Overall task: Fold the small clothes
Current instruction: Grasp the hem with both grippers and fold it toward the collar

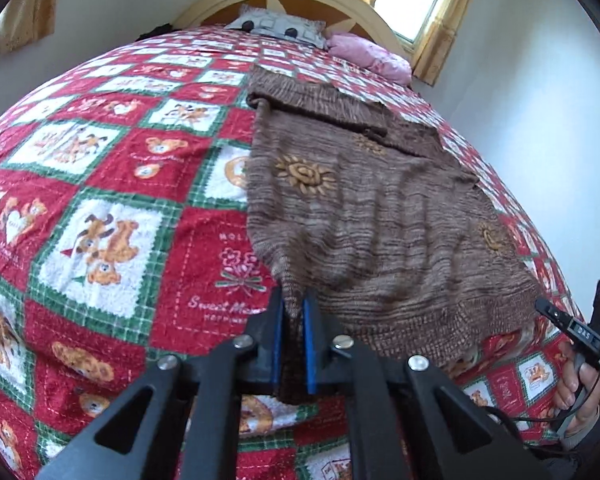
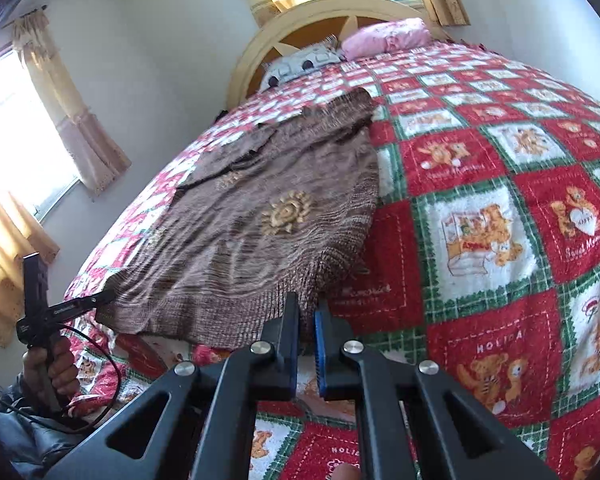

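A brown knitted sweater [image 1: 380,220] with tan sun motifs lies flat on the bed, collar end toward the headboard and a sleeve folded across its upper part. My left gripper [image 1: 292,314] is shut on the sweater's near hem corner, and knit fabric shows between the blue pads. In the right wrist view the same sweater [image 2: 240,248] stretches away from my right gripper [image 2: 307,320], which is shut on the other hem corner. Each gripper also shows in the other's view, held by a hand: the right gripper [image 1: 572,330] and the left gripper [image 2: 76,306].
The sweater rests on a red, green and white teddy-bear quilt [image 1: 100,208] that covers the whole bed. A grey pillow [image 1: 276,26] and a pink pillow [image 1: 368,54] lie against the curved wooden headboard [image 2: 260,40]. Curtained windows and pale walls surround the bed.
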{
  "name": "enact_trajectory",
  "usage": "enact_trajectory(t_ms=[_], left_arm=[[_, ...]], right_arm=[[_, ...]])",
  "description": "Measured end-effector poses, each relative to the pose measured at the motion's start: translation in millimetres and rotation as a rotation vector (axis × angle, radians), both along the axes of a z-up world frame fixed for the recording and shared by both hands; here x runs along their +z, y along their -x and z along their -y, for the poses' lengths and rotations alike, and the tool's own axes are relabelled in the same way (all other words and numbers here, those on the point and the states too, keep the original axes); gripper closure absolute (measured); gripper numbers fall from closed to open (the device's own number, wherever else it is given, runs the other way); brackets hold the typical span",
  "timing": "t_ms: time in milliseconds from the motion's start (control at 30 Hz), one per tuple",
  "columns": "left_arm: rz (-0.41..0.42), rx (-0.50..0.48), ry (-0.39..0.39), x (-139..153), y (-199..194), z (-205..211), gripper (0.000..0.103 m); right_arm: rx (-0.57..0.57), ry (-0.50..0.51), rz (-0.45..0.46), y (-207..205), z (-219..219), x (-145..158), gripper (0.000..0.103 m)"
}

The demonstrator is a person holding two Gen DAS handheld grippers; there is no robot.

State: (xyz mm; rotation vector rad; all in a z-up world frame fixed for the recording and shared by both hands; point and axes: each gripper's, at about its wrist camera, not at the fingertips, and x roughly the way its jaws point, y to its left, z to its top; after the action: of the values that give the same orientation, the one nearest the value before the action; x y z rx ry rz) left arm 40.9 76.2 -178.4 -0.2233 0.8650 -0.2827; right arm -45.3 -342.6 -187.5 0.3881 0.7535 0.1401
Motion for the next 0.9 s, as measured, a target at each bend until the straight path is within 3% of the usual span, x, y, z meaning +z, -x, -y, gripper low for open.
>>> enact_trajectory(t_ms=[100,233,633,900], left_arm=[[0.019,-0.014,0.018,7.1,1.9,0.8,0.094],[0.068,-0.013,0.06,27.4,-0.6,-8.0,0.094],[0.129,-0.019,0.158,65.5,-39.7,-21.0,0.094],[0.174,-0.025,0.156,84.2,-67.1,-22.2,0.094]], right_arm=[[0.005,-0.051,0.026,2.3,4.6,5.2,0.097],[0.028,-0.074,0.121,8.4,3.8,34.9,0.098],[0.03,-0.17,0.188,-16.9,14.4,81.3,0.098],[0.018,-0.184,0.214,-52.6,28.5,100.6,0.098]])
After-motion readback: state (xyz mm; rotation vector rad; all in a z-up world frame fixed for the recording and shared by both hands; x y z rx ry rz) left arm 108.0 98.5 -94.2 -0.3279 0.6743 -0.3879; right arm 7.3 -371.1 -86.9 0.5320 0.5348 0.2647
